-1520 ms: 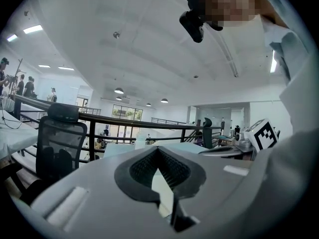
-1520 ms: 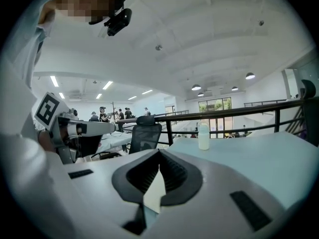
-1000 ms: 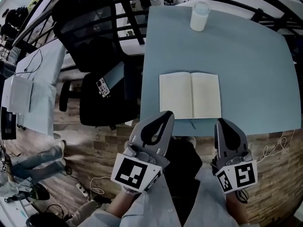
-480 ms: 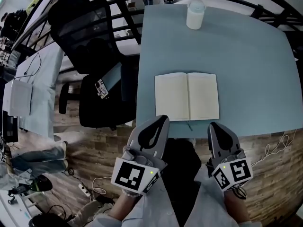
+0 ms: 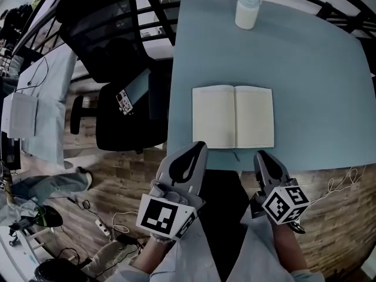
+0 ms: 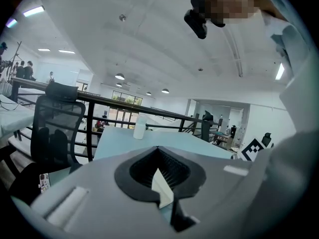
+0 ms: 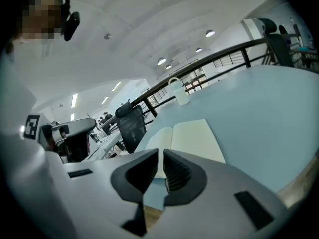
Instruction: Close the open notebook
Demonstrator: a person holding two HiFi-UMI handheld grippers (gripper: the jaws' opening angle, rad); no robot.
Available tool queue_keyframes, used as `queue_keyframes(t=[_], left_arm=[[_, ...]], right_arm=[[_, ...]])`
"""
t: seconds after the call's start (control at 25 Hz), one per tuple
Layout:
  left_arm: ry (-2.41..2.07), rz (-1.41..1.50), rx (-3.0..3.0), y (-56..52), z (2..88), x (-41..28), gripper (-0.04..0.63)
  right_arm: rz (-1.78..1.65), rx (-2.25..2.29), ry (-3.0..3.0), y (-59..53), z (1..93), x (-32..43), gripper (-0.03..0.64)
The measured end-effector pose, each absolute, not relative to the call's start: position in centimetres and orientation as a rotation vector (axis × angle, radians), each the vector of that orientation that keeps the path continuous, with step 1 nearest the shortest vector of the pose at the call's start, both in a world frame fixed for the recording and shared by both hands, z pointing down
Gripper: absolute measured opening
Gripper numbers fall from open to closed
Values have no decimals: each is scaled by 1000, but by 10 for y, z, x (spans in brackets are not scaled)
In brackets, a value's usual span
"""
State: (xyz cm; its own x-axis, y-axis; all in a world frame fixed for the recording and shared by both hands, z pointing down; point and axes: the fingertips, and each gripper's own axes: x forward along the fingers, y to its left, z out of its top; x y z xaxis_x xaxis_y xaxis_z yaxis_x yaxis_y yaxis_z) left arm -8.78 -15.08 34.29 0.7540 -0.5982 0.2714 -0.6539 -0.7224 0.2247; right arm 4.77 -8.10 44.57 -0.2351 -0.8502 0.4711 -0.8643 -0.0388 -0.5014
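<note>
Notebook (image 5: 233, 116) lies open on the surface (image 5: 305, 69); your left tongs (image 5: 197, 148) and right tongs (image 5: 261, 157), clenched empty, hover near its edge, likely poised to flip.

Notebook (image 6: 162, 187) mostly hidden behind left tool (image 6: 158, 149), table (image 5: 317, 63) cropped at right

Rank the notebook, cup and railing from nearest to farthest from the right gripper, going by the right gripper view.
1. Notebook, lying open just ahead of the right gripper.
2. Cup, at the table's far edge.
3. Railing, behind the cup.
</note>
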Motion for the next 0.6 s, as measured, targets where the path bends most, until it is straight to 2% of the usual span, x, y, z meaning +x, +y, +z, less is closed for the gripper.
queue_keyframes(t=[0.6], left_arm=[[-956,319,2616,-164,368,-86,3]], right_arm=[[1604,1916,-1989,-82,517,42,97]])
